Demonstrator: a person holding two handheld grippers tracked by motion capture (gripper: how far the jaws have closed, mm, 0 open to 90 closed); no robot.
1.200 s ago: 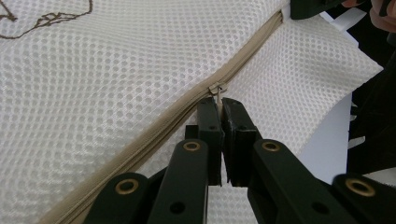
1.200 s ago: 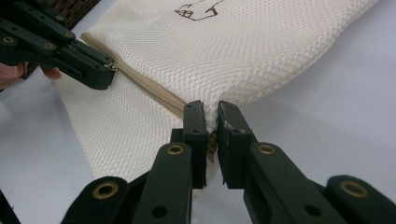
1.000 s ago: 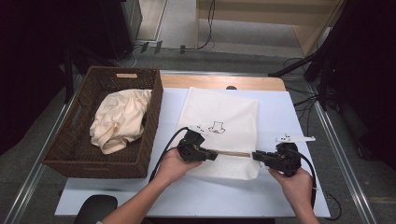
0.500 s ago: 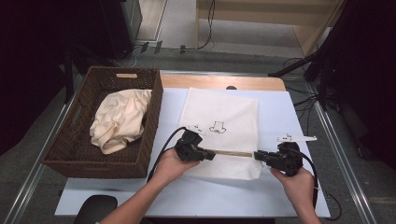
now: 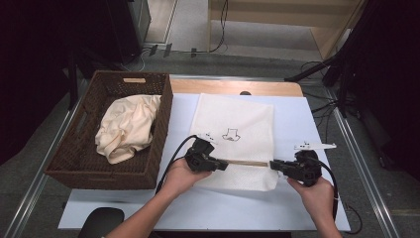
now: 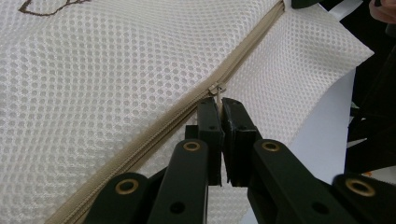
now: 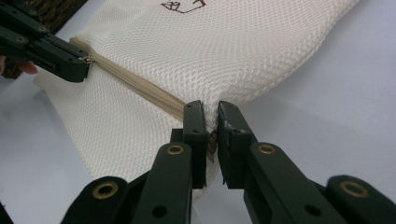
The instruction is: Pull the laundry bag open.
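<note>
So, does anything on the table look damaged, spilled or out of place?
Nothing stands out. The mesh bag lies flat, its zipper looks intact, and the cream cloth sits bunched inside the basket.

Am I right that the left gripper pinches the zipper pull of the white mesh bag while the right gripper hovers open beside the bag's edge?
Not quite: the right gripper is shut on the edge of the mesh bag at the zipper's end, as the right gripper view shows. The left gripper does pinch the zipper pull.

Your left gripper (image 5: 218, 164) and right gripper (image 5: 275, 164) point inward at each other, both jaws clamped tight.
</note>
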